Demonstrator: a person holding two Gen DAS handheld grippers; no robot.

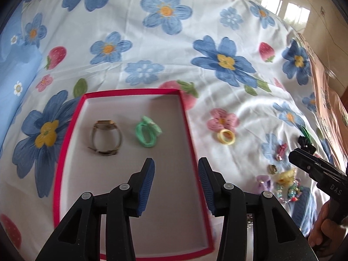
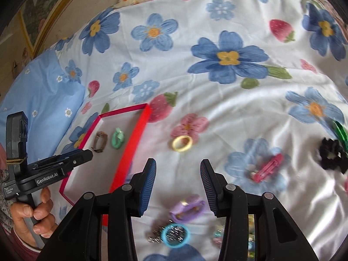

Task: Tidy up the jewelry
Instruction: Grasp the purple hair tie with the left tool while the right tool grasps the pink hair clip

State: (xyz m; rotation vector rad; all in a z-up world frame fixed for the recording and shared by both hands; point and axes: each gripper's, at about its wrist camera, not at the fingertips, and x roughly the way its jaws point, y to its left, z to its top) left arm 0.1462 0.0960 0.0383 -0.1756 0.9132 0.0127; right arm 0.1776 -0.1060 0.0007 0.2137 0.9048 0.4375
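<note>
left gripper [image 1: 176, 184]: bottom centre of the left wrist view, over the near part of the tray, fingers released, gap bare; also seen at lower left of the right wrist view, held by a hand [image 2: 32, 213]
right gripper [image 2: 178, 187]: bottom centre of the right wrist view, over the sheet just right of the tray, fingers released, nothing between them; its tip shows at the right edge of the left wrist view
tray [image 1: 65, 152]: red rim, white floor, lying flat on the sheet, centre-left of the left wrist view
watch [image 1: 106, 137]: gold, in the tray's upper left part
green tie [image 1: 148, 133]: in the tray, just right of the watch, apart from it
yellow tie [image 2: 182, 143]: on the sheet right of the tray, on a pink flower print, centre of the right wrist view
pink clip [image 2: 266, 167]: on the sheet, right of centre, blurred
black scrunchie [image 2: 331, 155]: right edge, near a green item I cannot make out
purple clip [image 2: 188, 209]: low between the right gripper's fingers, on the sheet below them
blue ring [image 2: 175, 236]: bottom centre, blurred, beside a silvery chain
beads [image 1: 287, 191]: lower right of the left wrist view, mixed colours, near a yellow piece
sheet [image 1: 174, 43]: white with blue flowers and strawberries, under everything
</note>
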